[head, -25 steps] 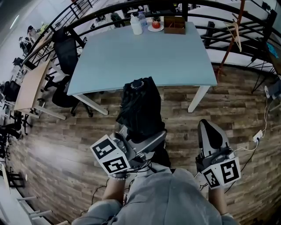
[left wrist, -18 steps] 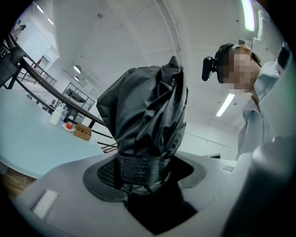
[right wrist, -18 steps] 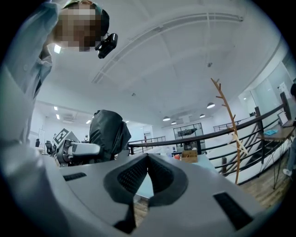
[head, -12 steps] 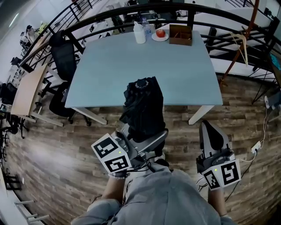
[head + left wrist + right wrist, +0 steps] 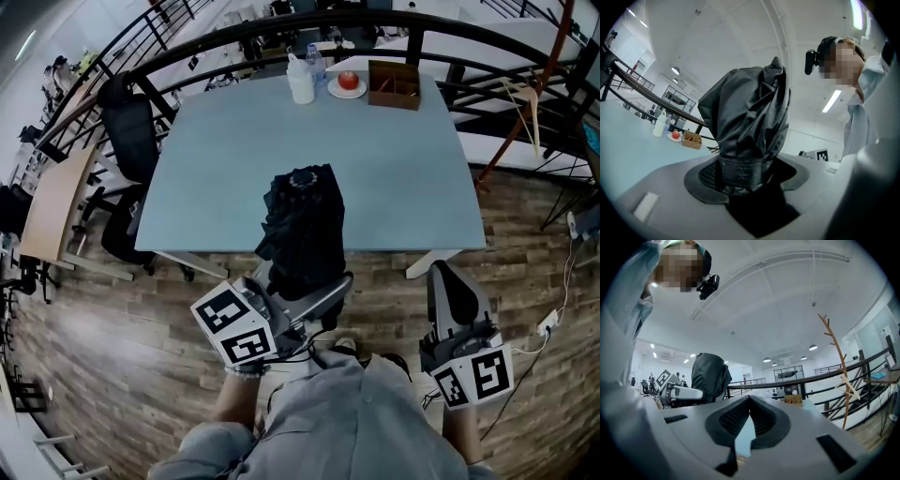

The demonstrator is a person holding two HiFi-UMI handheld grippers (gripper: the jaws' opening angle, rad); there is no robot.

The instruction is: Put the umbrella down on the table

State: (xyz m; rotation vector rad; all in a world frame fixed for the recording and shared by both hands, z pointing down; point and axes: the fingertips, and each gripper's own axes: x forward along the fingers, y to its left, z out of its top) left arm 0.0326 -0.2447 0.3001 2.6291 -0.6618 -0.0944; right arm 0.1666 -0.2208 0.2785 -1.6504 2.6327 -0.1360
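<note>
Standing upright in the left gripper [image 5: 302,296], the umbrella [image 5: 302,225] is folded, black and wrapped in its crumpled cloth. It is off the table [image 5: 394,159]. In the head view its top shows against the table's near edge, while its held end lies over the floor [image 5: 112,337] just before the person [image 5: 347,422].

The left gripper view shows the umbrella [image 5: 750,117] rising straight out of the left gripper [image 5: 745,173]. The jaws are clamped on the banded lower end, and dark cloth fills the space between the pads.

The right gripper [image 5: 452,281] is held apart from the umbrella, at the person's right side over the floor. In its own view the right gripper [image 5: 749,420] has its jaws drawn together at the tips with nothing between them, and the umbrella [image 5: 709,376] stands off to its left.

The table is pale blue and mostly bare. At its far edge a white bottle [image 5: 300,82], a plate [image 5: 348,86] with a red fruit and a wooden box [image 5: 394,84] stand in a row. A black chair [image 5: 127,131] is at the table's left side, and a dark railing [image 5: 216,47] curves behind it.
</note>
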